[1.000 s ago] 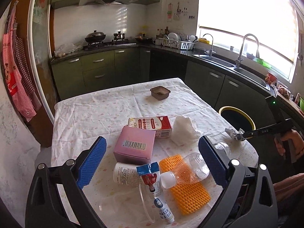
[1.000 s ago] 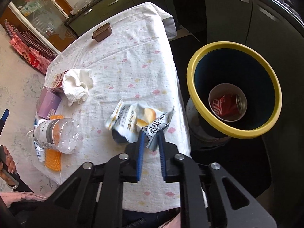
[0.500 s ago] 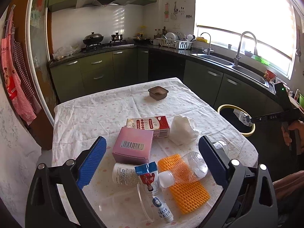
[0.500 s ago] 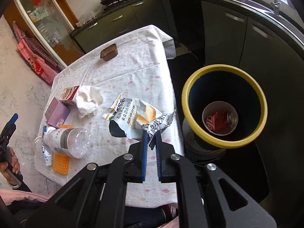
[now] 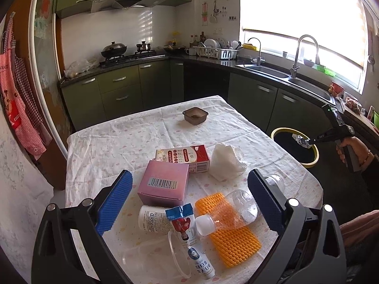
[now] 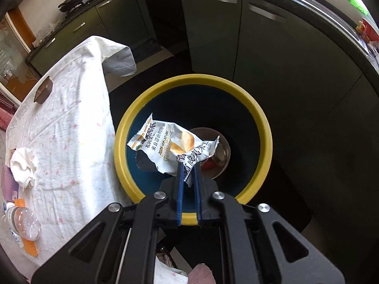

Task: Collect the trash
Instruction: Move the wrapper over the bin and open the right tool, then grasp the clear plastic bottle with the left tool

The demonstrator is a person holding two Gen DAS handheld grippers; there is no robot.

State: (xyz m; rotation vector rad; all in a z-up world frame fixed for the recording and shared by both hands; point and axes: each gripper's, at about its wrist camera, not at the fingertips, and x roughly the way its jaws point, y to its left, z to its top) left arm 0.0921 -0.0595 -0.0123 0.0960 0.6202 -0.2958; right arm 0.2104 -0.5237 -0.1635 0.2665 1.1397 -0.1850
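My right gripper [image 6: 188, 168] is shut on a crumpled white snack wrapper [image 6: 165, 146] and holds it over the mouth of the yellow-rimmed bin [image 6: 260, 118], which has a red can in a cup at its bottom. In the left wrist view the same bin [image 5: 295, 131] stands right of the table, with the right gripper [image 5: 300, 140] over it. My left gripper [image 5: 189, 203] is open above the table's near end, over a pink box [image 5: 163, 183], a clear bottle [image 5: 232, 213], a white jar [image 5: 154, 217] and a tube [image 5: 189, 236].
On the tablecloth [image 5: 118, 142] also lie a red-and-white carton [image 5: 182, 157], a crumpled tissue [image 5: 227, 161], an orange sponge mat [image 5: 234, 239], a clear plastic cup [image 5: 156, 258] and a brown tray [image 5: 195, 115]. Green cabinets [image 5: 123, 90] and a sink counter [image 5: 272, 71] lie behind.
My right gripper has carried the wrapper off the table's edge to over the bin's opening. My left gripper has stayed open over the table, only tilting slightly.
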